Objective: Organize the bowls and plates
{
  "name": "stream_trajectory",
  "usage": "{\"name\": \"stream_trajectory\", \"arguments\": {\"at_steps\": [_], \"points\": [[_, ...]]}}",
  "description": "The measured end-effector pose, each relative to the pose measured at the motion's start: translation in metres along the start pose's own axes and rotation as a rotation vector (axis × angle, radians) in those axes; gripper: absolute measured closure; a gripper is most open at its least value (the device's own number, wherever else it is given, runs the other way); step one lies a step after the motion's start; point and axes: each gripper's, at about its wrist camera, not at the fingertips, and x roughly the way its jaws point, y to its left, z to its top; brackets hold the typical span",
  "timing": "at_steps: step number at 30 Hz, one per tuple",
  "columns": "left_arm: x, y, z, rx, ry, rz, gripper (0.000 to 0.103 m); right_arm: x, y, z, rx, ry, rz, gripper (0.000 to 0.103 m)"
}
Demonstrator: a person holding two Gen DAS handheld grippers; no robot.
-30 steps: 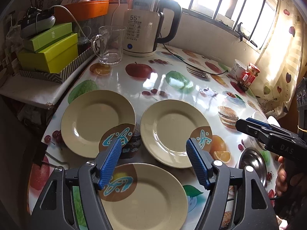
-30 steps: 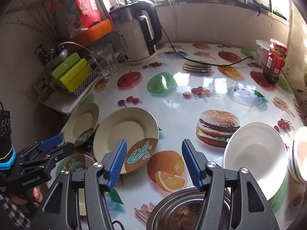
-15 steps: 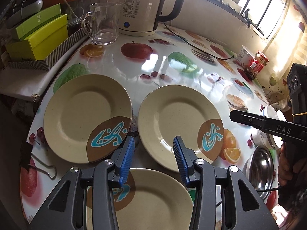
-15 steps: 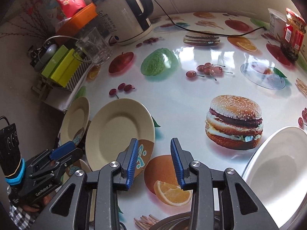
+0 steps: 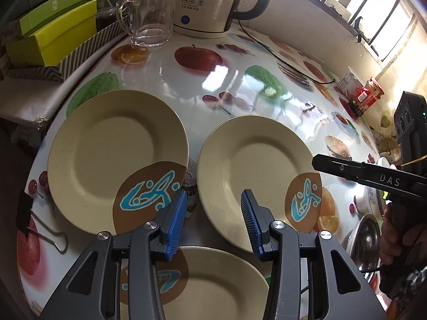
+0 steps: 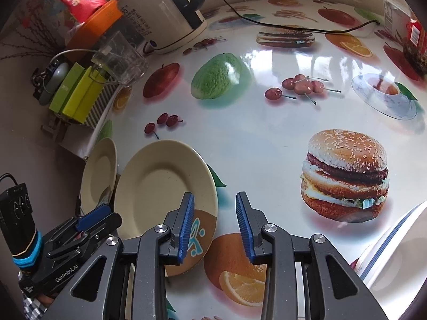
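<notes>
three beige plates [image 5: 117,157], flat, apparently apart

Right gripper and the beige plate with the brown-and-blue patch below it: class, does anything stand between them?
Nothing visible does. The right gripper hangs open over the beige plate's near rim, only bare tablecloth around.

Daylight pours in thru the barred window [image 5: 373,13], blown out white. Strong glare patches on the glossy tabletop [image 5: 221,77]. Left side dim. Pics sharp at centre; fisheye bends edges, corners go black.
</notes>
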Motion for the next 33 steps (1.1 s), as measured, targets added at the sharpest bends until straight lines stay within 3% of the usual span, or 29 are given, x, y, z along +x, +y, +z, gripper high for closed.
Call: {"name": "stream_trajectory", "arguments": {"at_steps": [11, 15, 21, 33], "points": [[0.004, -0.005, 0.006, -0.001, 0.003, -0.03, 0.06, 0.009, -0.001, 0.002, 0.012, 0.024, 0.026, 0.071], [0.008, -0.002, 0.007, -0.019, 0.011, -0.041, 0.06, 0.009, -0.001, 0.002, 0.013, 0.023, 0.022, 0.079], [0.009, 0.002, 0.009, -0.035, 0.01, -0.038, 0.071, 0.011, -0.002, 0.003, 0.016, 0.025, 0.031, 0.084], [0.014, 0.002, 0.01, -0.039, 0.021, -0.04, 0.072, 0.014, -0.003, 0.002, 0.031, 0.028, 0.039, 0.086]]}}
